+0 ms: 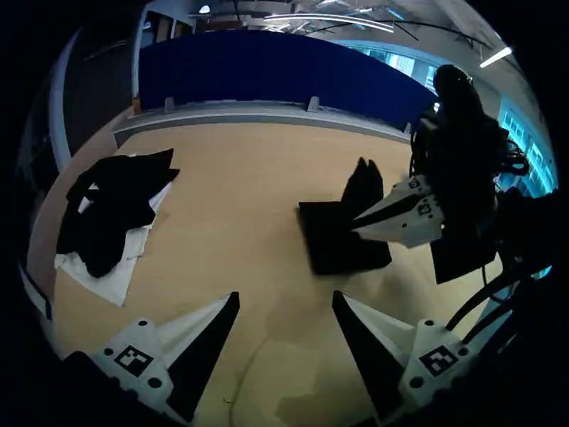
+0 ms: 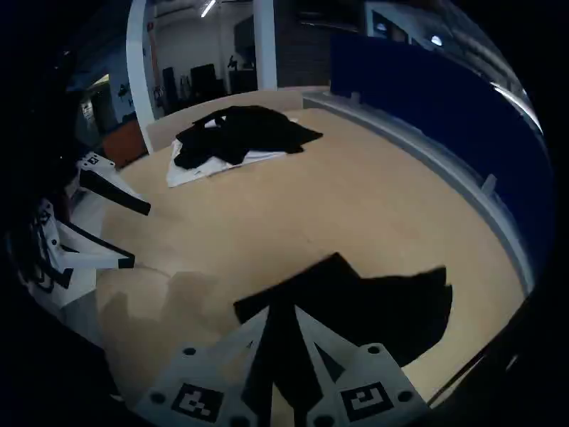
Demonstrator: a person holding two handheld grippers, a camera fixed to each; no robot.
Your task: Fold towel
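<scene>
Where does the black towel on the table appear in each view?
Left gripper view: black towel right of centre.
Right gripper view: black towel at the bottom centre.
Shared landmark: pile of black and white cloths, left in the first, upper centre in the second.

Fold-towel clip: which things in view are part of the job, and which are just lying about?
In the job: black towel, right gripper pinching it, left gripper open, table.
Lying about: heap of black and white cloths, blue partition.

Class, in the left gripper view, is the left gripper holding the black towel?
No, the left gripper is open above the table, and the black towel lies farther off.
</scene>
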